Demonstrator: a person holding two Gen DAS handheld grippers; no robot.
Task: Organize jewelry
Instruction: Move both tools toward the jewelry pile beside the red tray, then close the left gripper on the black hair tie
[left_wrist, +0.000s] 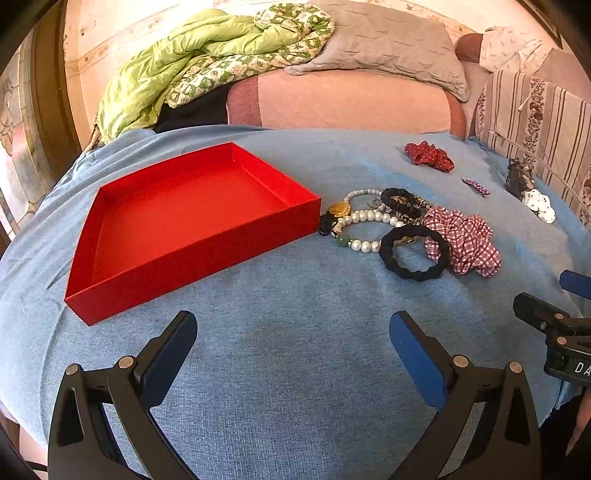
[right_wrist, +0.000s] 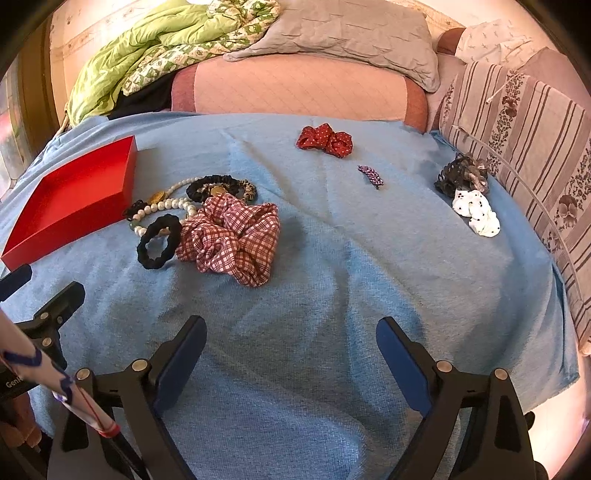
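Nothing has gone into the red box (left_wrist: 192, 221) yet; it sits empty at the left of the left wrist view, on the blue blanket (left_wrist: 295, 332), so the sorting looks to be at its very start. The left gripper (left_wrist: 293, 332) and the right gripper (right_wrist: 291, 336) both hover low in their frames with fingers spread wide, holding nothing. Just right of the box lies a tangled heap: a pearl bracelet (left_wrist: 364, 218), a black hair tie (left_wrist: 413, 253) and a checked scrunchie (right_wrist: 232, 240). Further off, toward the upper right of the right wrist view, lie a red scrunchie (right_wrist: 325, 141), a small clip (right_wrist: 371, 176) and a white scrunchie (right_wrist: 476, 212). The next move likely calls for reaching forward and closing on one piece from the heap.
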